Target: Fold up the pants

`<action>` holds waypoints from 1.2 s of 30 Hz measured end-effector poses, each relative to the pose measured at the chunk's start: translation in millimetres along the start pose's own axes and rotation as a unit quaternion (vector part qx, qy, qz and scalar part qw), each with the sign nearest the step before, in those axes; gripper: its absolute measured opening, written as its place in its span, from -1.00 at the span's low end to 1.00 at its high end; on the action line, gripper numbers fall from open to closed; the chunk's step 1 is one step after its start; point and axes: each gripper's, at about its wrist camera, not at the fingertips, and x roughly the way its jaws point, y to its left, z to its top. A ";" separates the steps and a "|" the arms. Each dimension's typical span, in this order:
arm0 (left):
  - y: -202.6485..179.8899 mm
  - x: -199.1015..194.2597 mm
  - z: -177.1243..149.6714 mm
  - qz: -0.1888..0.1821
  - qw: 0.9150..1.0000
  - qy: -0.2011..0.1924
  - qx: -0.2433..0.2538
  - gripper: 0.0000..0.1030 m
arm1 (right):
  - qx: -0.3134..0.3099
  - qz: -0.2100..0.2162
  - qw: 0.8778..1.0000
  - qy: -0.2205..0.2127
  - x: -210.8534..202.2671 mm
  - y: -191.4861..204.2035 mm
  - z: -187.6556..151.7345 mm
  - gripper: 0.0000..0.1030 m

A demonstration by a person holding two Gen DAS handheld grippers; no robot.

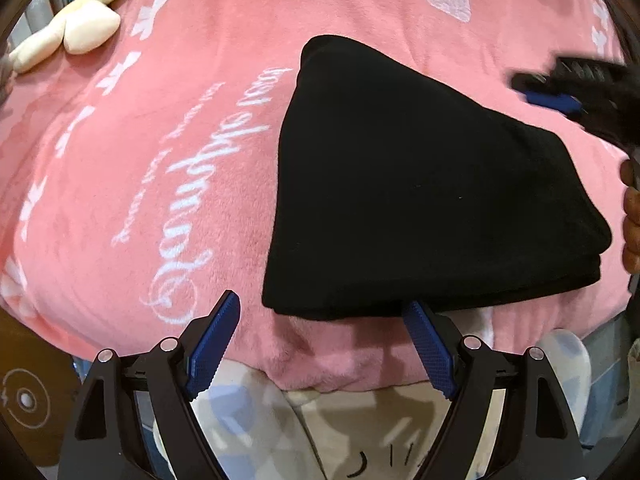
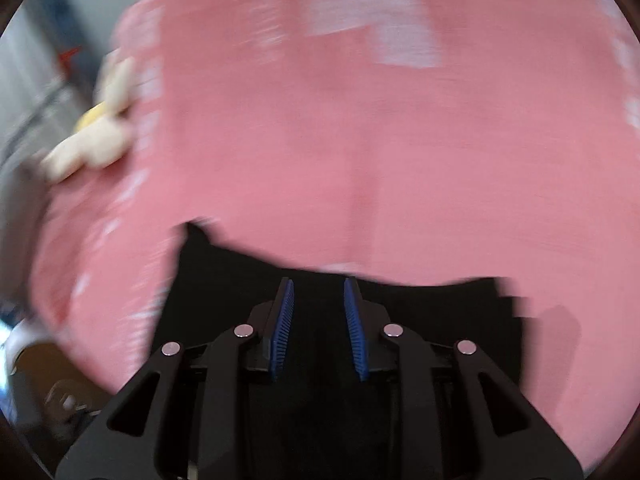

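Black pants lie folded into a thick flat stack on a pink blanket. My left gripper hovers at the stack's near edge, open wide with nothing between its blue pads; its right fingertip meets the pants' near hem. My right gripper shows blurred at the far right, above the pants' far side. In the right wrist view, which is smeared by motion, the right gripper stands over the black pants with its pads a narrow gap apart and no cloth between them.
A cream plush toy lies at the blanket's far left, blurred in the right wrist view. The pink blanket has white lettering. A person's hand shows at the right edge. Printed pale fabric hangs below the blanket's near edge.
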 end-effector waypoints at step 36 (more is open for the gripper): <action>38.5 -9.4 -5.2 0.037 0.999 0.000 -0.035 0.55 | -0.012 0.033 0.999 0.024 3.0 -7.2 -34.0 -0.37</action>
